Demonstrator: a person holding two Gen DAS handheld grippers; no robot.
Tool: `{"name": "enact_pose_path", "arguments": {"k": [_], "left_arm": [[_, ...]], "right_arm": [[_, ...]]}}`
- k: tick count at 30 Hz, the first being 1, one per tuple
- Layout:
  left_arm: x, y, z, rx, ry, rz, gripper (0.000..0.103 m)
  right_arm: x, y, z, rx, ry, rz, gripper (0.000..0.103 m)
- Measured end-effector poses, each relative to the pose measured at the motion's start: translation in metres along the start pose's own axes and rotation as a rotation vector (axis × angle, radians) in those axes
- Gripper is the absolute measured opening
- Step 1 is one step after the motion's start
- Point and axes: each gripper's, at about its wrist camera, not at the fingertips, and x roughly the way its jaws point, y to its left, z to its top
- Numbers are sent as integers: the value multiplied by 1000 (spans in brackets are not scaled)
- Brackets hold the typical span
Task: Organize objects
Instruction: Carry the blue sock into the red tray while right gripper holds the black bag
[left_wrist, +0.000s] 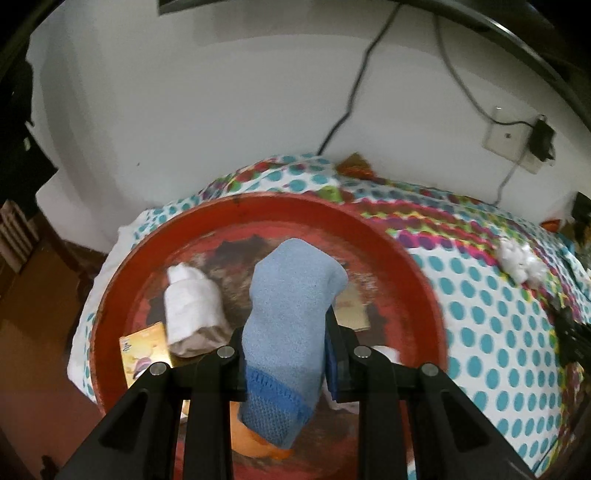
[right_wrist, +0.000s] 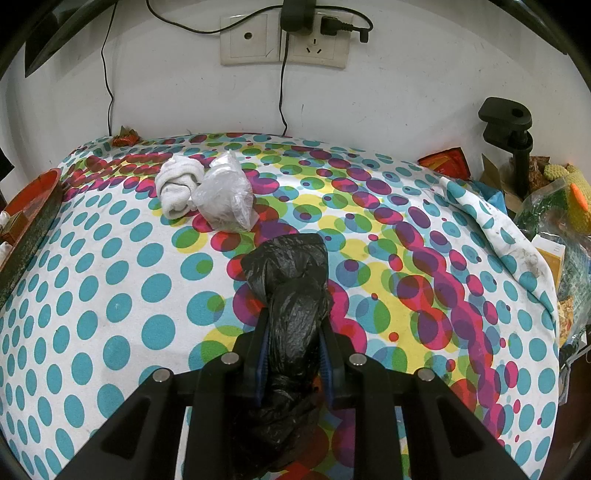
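Left tongs (left_wrist: 286, 354) clenched on a folded blue cloth (left_wrist: 291, 295), held above the red tray (left_wrist: 424, 266); my guess is it goes in there, since a white sock roll (left_wrist: 190, 306), a yellow card (left_wrist: 146, 349) and a small box (left_wrist: 351, 310) already lie inside. The cloth sits squarely between the 2 fingers and juts out past their tips.

Right tongs (right_wrist: 293, 343) clenched on a crumpled black bag (right_wrist: 291, 291), low over the dotted sheet (right_wrist: 110, 295); I cannot tell whether it touches. Beyond it, a white sock bundle (right_wrist: 179, 182) and a clear bag (right_wrist: 225, 195) lie touching, likely still to be sorted.
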Motion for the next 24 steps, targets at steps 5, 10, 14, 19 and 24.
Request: {"name": "enact_pose_path", "arguments": {"k": [5,10,14,19,24], "left_arm": [[5,17,1,-45,-7,25,24],[6,28,5,-58,-11,62,24],[9,40,5,-80,-8,82,24],[12,51,2,-101,-4,99,24],[16,57,-1,-106,1,113,24]], "right_arm": [[0,0,0,0,0,0,24],[0,0,0,0,0,-1,24],[0,0,0,-1,0,-1,24],[0,1,0,-2,0,-3,24],[0,1,0,-3,0,-6,24]]}}
